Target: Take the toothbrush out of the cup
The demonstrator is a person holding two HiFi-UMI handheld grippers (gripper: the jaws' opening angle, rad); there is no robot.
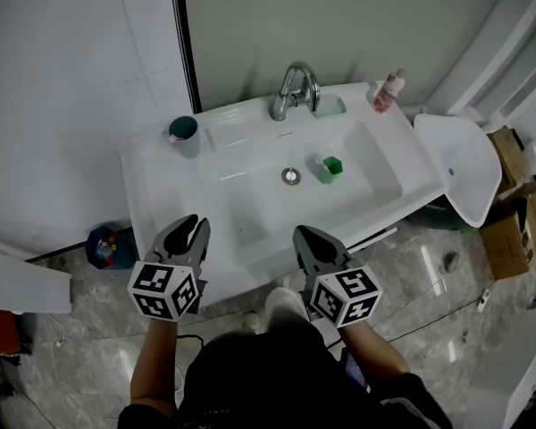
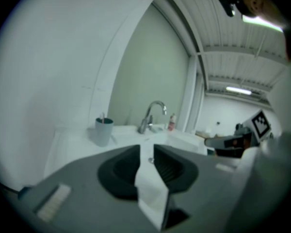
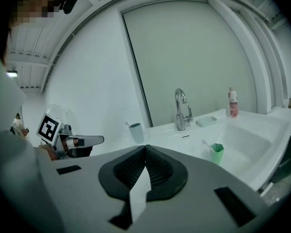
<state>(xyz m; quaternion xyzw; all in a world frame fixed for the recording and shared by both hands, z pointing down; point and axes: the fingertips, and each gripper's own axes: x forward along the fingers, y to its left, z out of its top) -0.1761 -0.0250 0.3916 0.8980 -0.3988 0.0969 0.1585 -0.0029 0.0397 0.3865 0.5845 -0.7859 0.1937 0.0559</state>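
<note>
Toothbrushes sit in two cups: a toothbrush (image 3: 127,124) pokes from the blue-grey cup (image 1: 185,137) on the rear left ledge of the white sink (image 1: 161,195), left of the faucet (image 1: 293,89), and a white toothbrush (image 3: 206,143) leans in the green cup (image 1: 330,168) standing inside the basin just right of the drain. Both grippers hang over the sink's front edge, well apart from either cup. The left gripper (image 1: 192,226) has its jaws parted with nothing between them, while the right gripper (image 1: 308,235) has its jaws pressed together, empty.
</note>
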